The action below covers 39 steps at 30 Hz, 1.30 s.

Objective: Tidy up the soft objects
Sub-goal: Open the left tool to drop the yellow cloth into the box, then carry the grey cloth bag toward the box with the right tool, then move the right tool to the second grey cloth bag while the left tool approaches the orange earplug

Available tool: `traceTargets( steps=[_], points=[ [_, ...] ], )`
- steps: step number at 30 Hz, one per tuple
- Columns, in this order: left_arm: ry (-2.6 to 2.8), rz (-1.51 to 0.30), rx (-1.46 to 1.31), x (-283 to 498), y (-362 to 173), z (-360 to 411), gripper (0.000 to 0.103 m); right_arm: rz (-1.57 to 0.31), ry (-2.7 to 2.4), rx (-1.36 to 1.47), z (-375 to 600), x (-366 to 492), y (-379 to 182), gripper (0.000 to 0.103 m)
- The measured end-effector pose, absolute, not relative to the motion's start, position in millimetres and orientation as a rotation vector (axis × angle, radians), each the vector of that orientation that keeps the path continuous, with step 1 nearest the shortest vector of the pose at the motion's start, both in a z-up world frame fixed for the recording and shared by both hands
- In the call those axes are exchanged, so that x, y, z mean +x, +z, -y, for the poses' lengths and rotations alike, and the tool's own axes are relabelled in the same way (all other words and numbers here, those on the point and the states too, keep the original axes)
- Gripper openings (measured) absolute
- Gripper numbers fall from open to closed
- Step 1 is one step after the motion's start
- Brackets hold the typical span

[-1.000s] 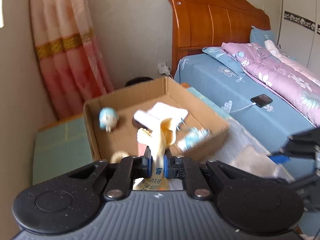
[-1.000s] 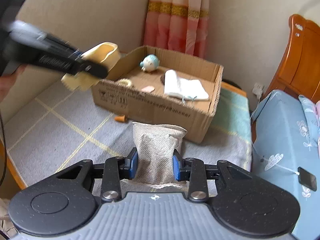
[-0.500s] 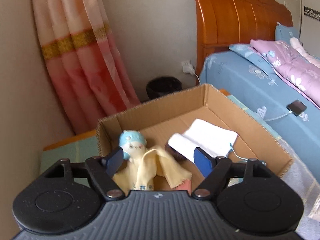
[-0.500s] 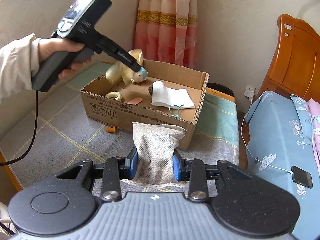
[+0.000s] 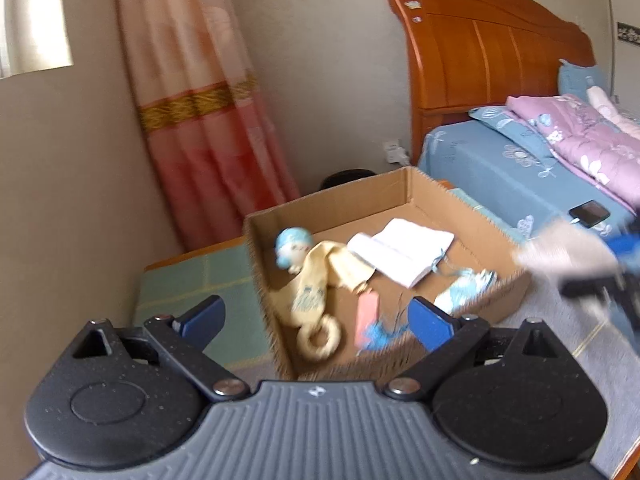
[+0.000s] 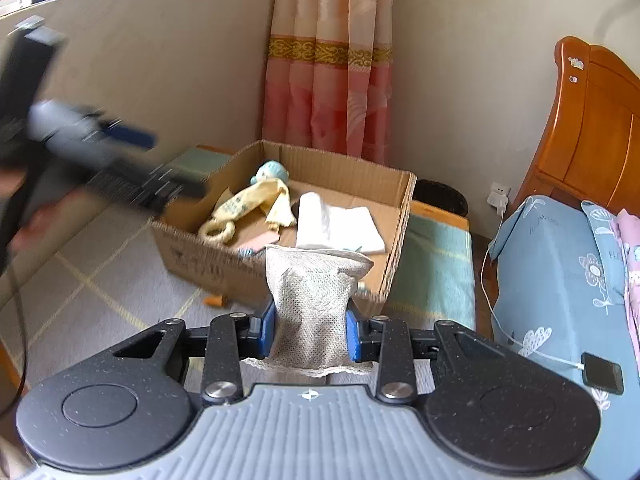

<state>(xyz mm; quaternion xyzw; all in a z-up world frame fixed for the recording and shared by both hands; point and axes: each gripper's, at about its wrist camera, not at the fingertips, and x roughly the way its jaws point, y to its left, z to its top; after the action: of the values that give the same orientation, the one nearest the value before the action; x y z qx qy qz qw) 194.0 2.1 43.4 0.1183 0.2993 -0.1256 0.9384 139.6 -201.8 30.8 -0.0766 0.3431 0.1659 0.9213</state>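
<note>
A cardboard box [image 5: 424, 188] [image 6: 400, 216] stands on a grey mat. In it lie a yellow cloth [image 5: 316, 280] [image 6: 248, 200], a small blue-capped doll [image 5: 294, 246] [image 6: 270, 170], a folded white cloth [image 5: 400, 248] [image 6: 336, 224], a cream ring [image 5: 320, 338] and a pink piece [image 5: 366, 314]. My left gripper [image 5: 316, 320] is open and empty, just in front of the box. It shows blurred at the left in the right wrist view [image 6: 132, 160]. My right gripper [image 6: 310, 332] is shut on a grey mesh pouch [image 6: 314, 304], held before the box.
A bed with a blue sheet [image 6: 560, 280] and a wooden headboard [image 5: 480, 80] stands at the right, with a phone [image 6: 602, 372] on a cable. A pink curtain [image 5: 200, 120] hangs behind the box. A black bin [image 6: 440, 200] stands behind it. A small orange thing [image 6: 214, 301] lies on the mat.
My left gripper opened and let the yellow cloth fall into the box, then drew back toward the box's front. My right gripper moved closer to the box with the pouch.
</note>
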Motion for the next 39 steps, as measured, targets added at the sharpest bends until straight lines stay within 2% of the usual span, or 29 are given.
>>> traceTargets(
  steps=[17, 19, 21, 23, 28, 39],
  points=[
    [-0.100, -0.666, 0.134, 147, 25, -38, 0.098, -0.730, 0.336, -0.154, 175, 287, 44, 0.039],
    [-0.083, -0.672, 0.128, 146, 24, -42, 0.098, -0.729, 0.306, -0.167, 170, 307, 40, 0.044],
    [-0.076, -0.680, 0.123, 143, 23, -45, 0.098, -0.719, 0.287, -0.179, 167, 320, 37, 0.076],
    [-0.078, -0.686, 0.116, 141, 22, -47, 0.098, -0.694, 0.264, -0.187, 167, 326, 34, 0.090],
    [-0.092, -0.696, 0.111, 140, 20, -47, 0.098, -0.706, 0.295, -0.143, 176, 316, 36, 0.094],
    [-0.136, -0.687, 0.108, 135, 22, -40, 0.098, -0.703, 0.328, -0.108, 191, 237, 34, 0.100]
  ],
)
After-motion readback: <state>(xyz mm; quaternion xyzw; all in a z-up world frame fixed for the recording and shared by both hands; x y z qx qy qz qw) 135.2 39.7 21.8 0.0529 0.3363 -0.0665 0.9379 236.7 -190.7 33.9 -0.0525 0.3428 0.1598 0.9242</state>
